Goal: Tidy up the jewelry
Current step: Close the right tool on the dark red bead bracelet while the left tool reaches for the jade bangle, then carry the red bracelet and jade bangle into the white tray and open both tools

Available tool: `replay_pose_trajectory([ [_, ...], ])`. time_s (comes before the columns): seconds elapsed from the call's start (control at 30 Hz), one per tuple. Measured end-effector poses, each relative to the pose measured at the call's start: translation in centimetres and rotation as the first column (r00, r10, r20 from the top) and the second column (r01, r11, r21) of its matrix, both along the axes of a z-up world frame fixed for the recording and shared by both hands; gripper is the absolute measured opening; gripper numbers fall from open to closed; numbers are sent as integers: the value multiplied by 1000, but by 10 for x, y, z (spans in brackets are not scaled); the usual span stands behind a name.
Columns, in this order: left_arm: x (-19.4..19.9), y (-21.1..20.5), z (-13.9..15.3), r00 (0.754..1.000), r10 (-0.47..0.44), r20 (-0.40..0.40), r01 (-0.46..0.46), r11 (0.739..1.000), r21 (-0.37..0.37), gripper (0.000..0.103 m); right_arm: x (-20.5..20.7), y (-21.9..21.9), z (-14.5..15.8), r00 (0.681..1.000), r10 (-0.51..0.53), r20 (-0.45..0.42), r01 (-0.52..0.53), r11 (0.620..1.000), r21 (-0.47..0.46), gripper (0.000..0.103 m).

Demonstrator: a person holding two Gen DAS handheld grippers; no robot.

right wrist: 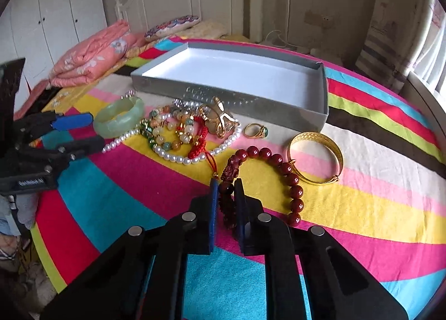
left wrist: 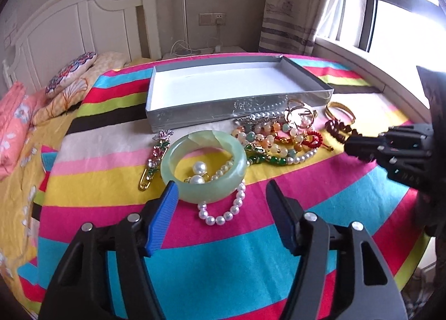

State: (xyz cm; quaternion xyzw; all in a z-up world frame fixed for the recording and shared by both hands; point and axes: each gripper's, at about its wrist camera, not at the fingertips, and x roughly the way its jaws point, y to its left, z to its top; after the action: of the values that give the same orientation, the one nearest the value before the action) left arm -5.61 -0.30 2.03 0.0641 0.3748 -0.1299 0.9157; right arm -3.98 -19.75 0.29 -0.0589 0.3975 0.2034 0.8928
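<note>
Your right gripper pinches the dark red bead bracelet on the striped bedspread, its blue pads pressed against a bead at the near end. Your left gripper stands spread, gripping nothing, one pad just beside the pale green jade bangle, which lies atop a pearl strand. The grey tray sits behind the jewelry heap, with a gold bangle to the right.

One shallow grey box. One pale green bangle, one gold bangle, one dark red bead bracelet, one gold ring, one flower brooch pin. Two pillows. The tangled bead strings can't be counted.
</note>
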Motion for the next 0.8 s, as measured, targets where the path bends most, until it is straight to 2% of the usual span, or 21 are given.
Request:
replay_pose_trajectory([
  [0.07,5,-3,2,1000,-16,3,16,1000,22,63,0,-5,1,1000,-4,-3,4,999,35,13],
  [0.13,13,-7,5,999,-38,-3,38,998,41,51,0,-6,2,1000,-10,4,10,999,42,13],
  [0.2,21,-12,5,997,-68,-22,69,995,65,44,-1,-6,2,1000,-11,7,11,999,48,13],
  [0.3,28,-30,0,990,-133,-52,139,979,152,40,-2,-9,3,1000,-14,6,13,998,67,14],
  [0.4,31,-42,-9,985,-154,-71,167,960,226,37,-2,-9,3,1000,-14,8,13,997,76,14],
  [0.43,33,-43,-10,985,-156,-70,168,958,234,28,-2,-10,4,1000,-13,9,12,997,80,14],
  [0.5,32,-42,-9,984,-166,-68,177,959,221,17,-3,-12,5,1000,-14,13,13,996,93,14],
  [0.53,31,-41,-7,980,-183,-73,194,963,187,16,-3,-13,5,1000,-14,16,12,995,101,14],
  [0.7,22,-36,-7,983,-177,-42,182,971,156,15,-6,-20,10,999,-12,37,7,988,155,14],
  [0.8,18,-29,-1,987,-162,-23,163,981,104,15,-9,-28,14,998,-9,59,-4,977,212,14],
])
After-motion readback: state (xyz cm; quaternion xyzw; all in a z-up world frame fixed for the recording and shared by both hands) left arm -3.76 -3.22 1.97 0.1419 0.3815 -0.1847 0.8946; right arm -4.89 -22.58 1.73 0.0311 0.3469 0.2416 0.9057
